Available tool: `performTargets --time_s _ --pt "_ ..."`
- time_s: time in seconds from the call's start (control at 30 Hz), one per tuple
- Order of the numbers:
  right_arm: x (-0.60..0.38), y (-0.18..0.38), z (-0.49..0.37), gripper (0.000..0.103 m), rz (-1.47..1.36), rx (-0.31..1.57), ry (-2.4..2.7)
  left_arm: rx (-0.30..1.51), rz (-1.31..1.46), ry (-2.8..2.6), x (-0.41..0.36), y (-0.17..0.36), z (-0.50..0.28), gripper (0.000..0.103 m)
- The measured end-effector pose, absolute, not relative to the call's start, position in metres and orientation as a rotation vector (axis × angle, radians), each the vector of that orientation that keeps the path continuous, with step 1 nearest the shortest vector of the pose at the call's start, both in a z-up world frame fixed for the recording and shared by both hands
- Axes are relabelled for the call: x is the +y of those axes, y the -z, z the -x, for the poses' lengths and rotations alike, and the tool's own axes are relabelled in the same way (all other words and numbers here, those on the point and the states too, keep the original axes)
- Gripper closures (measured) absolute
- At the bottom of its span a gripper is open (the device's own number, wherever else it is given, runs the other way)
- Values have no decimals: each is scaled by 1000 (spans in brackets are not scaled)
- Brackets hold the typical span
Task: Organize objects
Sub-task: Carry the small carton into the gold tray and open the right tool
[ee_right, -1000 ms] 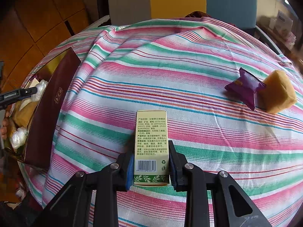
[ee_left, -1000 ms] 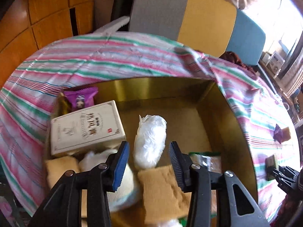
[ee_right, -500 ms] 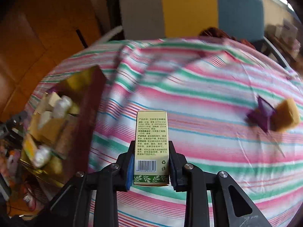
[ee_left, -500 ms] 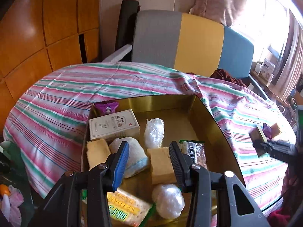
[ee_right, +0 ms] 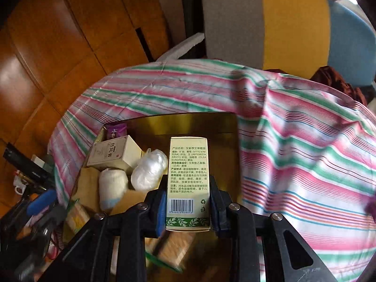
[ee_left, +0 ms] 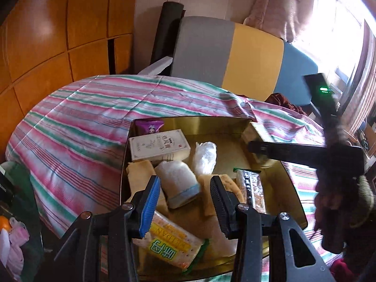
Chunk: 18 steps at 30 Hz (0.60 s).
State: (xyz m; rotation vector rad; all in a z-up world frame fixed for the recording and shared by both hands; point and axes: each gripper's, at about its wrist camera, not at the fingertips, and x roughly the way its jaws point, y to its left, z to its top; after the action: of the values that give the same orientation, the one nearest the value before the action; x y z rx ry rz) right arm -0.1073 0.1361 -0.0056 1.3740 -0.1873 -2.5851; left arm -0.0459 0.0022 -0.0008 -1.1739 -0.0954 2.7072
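Observation:
My right gripper [ee_right: 188, 202] is shut on a tall pale green carton [ee_right: 188, 178] with a barcode, held over the gold box [ee_right: 204, 122]. The gold box [ee_left: 211, 123] holds a white carton [ee_left: 158, 145], a purple packet [ee_left: 150, 127], a clear-wrapped ball [ee_left: 204, 155], a rolled white cloth [ee_left: 176, 183], yellow sponges [ee_left: 138, 174] and a biscuit pack [ee_left: 171, 244]. My left gripper [ee_left: 185, 204] is open and empty above the box's near end. The right gripper [ee_left: 305, 155] shows blurred in the left wrist view, over the box's right wall.
The box sits on a table with a pink, green and white striped cloth [ee_left: 82, 122]. A grey, yellow and blue chair [ee_left: 235, 54] stands behind the table. Wooden wall panels [ee_left: 58, 35] are at the left. The left gripper [ee_right: 40, 204] shows at the left in the right wrist view.
My right gripper has carried the green carton left from the bare cloth to over the gold box. My left gripper has drawn back and up from the box.

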Motion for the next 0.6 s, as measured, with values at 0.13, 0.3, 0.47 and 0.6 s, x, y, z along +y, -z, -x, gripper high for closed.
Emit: performTargets --time_s 0.13,0.3,0.47,0.6 --pt "117 30 133 72 -1492 -195 2556 -129 1196 -2702 -4 8 47 59" --pt "112 52 143 69 -1551 -298 2462 -172 1228 -2712 -15 14 48 59" --pt "119 51 132 43 -1516 -397 2422 -186 1249 -2716 -19 19 48 59" --pt "124 41 117 43 -1471 -395 2437 -166 1241 -2716 -16 17 45 59"
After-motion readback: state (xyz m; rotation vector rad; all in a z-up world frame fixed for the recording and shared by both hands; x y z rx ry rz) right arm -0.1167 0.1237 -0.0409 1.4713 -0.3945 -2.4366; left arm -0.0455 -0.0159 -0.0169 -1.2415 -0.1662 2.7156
